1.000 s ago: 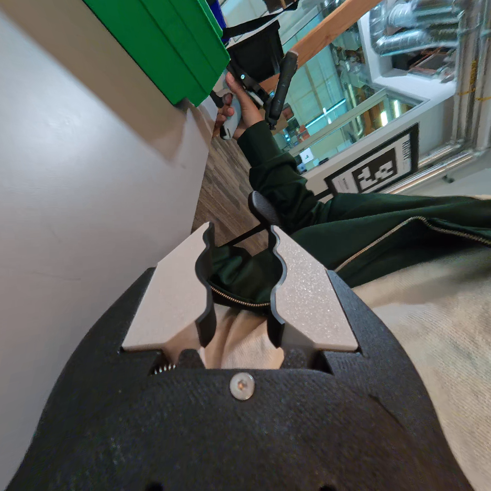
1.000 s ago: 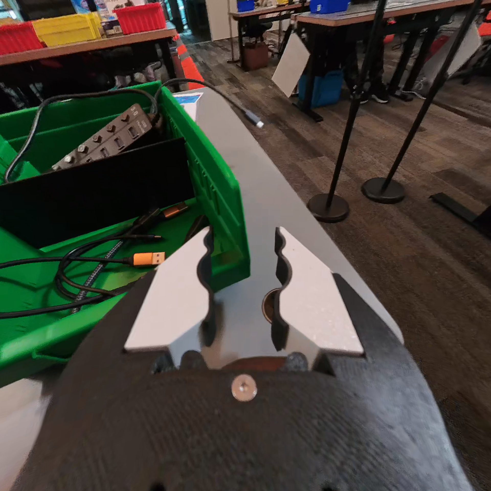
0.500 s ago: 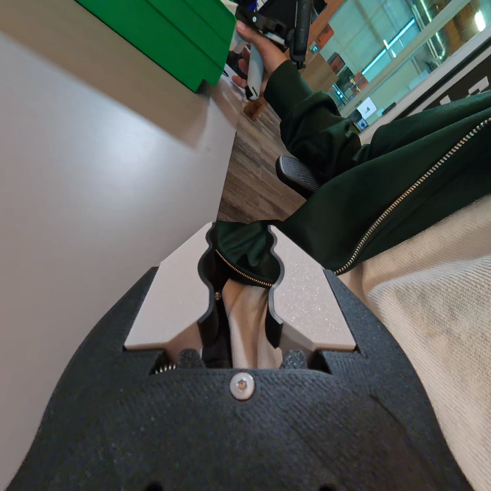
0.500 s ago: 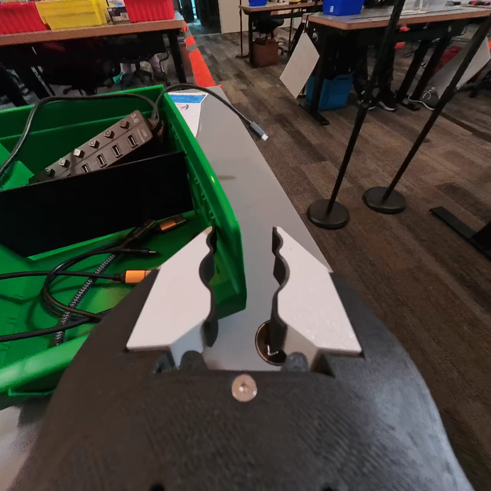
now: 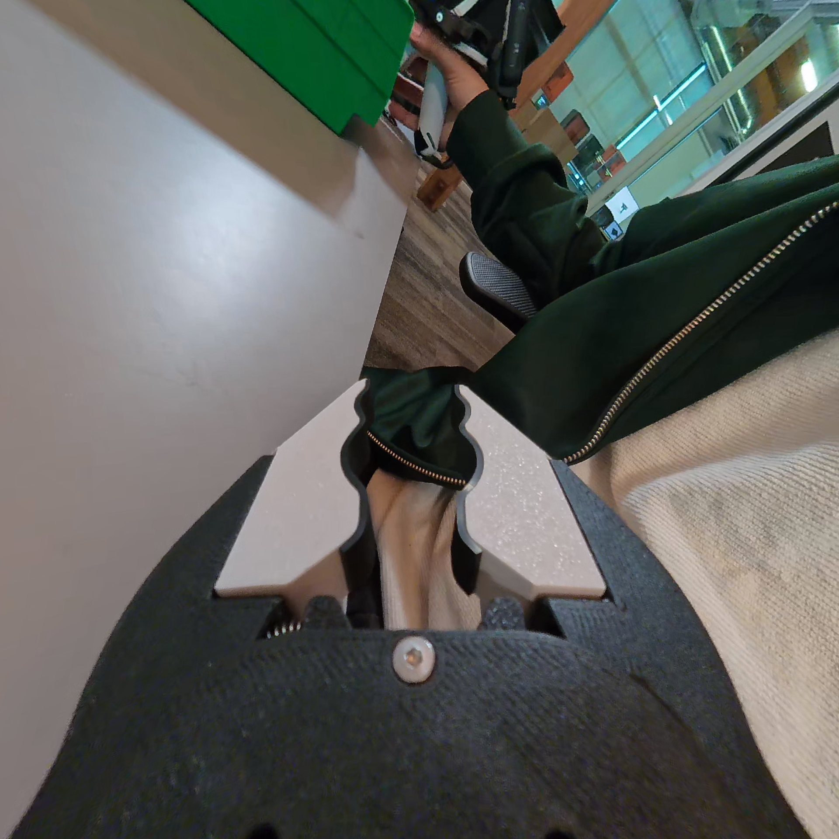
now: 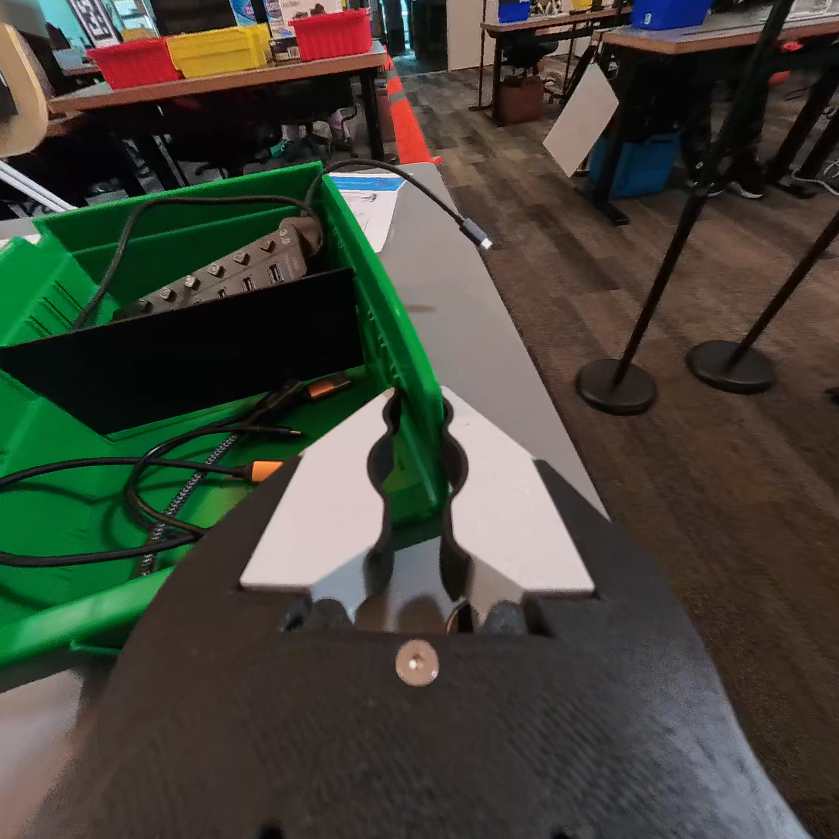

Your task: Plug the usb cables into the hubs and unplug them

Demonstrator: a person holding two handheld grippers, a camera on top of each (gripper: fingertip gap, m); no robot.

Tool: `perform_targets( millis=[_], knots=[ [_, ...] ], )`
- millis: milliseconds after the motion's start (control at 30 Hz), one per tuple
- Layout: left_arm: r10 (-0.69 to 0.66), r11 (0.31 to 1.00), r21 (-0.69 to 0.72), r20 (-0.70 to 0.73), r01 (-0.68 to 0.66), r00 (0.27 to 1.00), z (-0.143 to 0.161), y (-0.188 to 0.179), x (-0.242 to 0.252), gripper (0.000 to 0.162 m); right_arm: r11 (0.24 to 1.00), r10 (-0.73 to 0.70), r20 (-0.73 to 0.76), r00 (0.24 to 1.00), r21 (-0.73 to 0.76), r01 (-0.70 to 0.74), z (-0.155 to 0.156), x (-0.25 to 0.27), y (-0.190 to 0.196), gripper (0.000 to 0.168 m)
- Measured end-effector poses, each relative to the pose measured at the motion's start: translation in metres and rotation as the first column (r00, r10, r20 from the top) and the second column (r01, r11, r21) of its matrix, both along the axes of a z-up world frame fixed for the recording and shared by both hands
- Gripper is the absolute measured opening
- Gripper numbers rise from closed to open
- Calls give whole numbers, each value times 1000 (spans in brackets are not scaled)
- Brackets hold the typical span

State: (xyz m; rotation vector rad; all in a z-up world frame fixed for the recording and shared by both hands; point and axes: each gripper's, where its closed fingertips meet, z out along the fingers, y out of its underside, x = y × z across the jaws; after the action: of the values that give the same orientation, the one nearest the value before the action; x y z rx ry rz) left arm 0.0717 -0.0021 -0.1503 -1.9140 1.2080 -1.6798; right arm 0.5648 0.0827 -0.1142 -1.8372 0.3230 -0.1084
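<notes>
A green bin (image 6: 399, 345) stands on the grey table (image 6: 454, 308). A dark USB hub (image 6: 227, 277) leans in the bin's back compartment behind a black divider (image 6: 181, 354). The hub's cable hangs over the bin wall, and its silver plug (image 6: 483, 240) sits past the table edge. Loose cables with orange plugs (image 6: 265, 470) lie in the front compartment. My right gripper (image 6: 420, 392) is empty; its jaws are narrowly apart, with the bin's right wall showing in the gap. My left gripper (image 5: 411, 386) is open and empty beside the table edge, pointing at the person's dark green jacket (image 5: 635, 318).
In the left wrist view the bin (image 5: 318, 54) is at the top, with a hand (image 5: 454, 68) holding the other gripper beside it. A chair armrest (image 5: 495, 281) is close by. Black stanchion bases (image 6: 615, 386) stand on the floor on the right. A paper sheet (image 6: 372, 204) lies behind the bin.
My right gripper moved left, from over the bare table to over the bin's right wall, and its jaws narrowed. My left gripper swung a little and stayed open.
</notes>
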Motion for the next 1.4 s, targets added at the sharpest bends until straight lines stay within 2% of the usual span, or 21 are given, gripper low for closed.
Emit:
perform_targets(
  millis=[200, 367, 433, 500, 600, 700, 767, 867, 967, 1033, 1167, 1267, 1333, 1400],
  knots=[
    [-24, 1000, -6, -18, 24, 1000, -4, -5, 3, 32, 991, 130, -45, 991, -25, -131, 1, -30, -2, 2],
    [-61, 998, -26, -35, 60, 998, -8, -12, 6, 33, 962, 227, 133, 965, -183, -202, 0, -59, 1, 3],
    [-68, 997, -23, -39, 67, 997, -9, -14, 6, 33, 975, 183, 154, 971, -159, -158, 4, -59, 6, 4],
    [-69, 997, -26, -37, 68, 997, -8, -15, 6, 33, 993, 103, 150, 983, -80, -92, 15, -55, 12, 18],
    [-63, 997, -41, -25, 61, 998, -6, -13, 6, 33, 998, 66, 108, 992, -14, -65, 24, -51, 19, 38],
    [-56, 996, -65, -13, 55, 998, -4, -12, 6, 33, 996, 81, 57, 995, -47, -78, 9, -48, 31, 56],
    [-57, 995, -79, -9, 56, 998, -4, -13, 7, 33, 995, 92, -40, 995, -32, -94, 0, -51, 40, 66],
    [-61, 995, -78, -10, 60, 998, -4, -15, 7, 33, 998, 56, -122, 991, 2, -56, -5, -47, 44, 34],
    [-62, 996, -66, -17, 61, 998, -5, -15, 8, 33, 997, 79, -96, 992, 2, -79, -5, -53, 47, 5],
    [-62, 996, -70, -19, 61, 998, -6, -16, 9, 33, 998, 63, -66, 996, -6, -63, -4, -54, 47, 4],
    [-60, 996, -68, -22, 59, 998, -6, -15, 10, 33, 998, 56, -144, 988, 31, -52, -4, -60, 45, 5],
    [-50, 998, -41, -21, 50, 999, -4, -12, 9, 33, 993, 66, -70, 995, 102, -59, 11, -73, 39, 5],
    [-3, 1000, 12, -15, 3, 1000, 1, -1, 8, 33, 980, 91, -108, 990, 185, -70, 24, -81, 36, 5],
    [106, 990, 93, 7, -106, 994, 14, 25, 2, 37, 978, 142, -81, 987, 165, -127, 27, -95, 37, 5]
  ],
)
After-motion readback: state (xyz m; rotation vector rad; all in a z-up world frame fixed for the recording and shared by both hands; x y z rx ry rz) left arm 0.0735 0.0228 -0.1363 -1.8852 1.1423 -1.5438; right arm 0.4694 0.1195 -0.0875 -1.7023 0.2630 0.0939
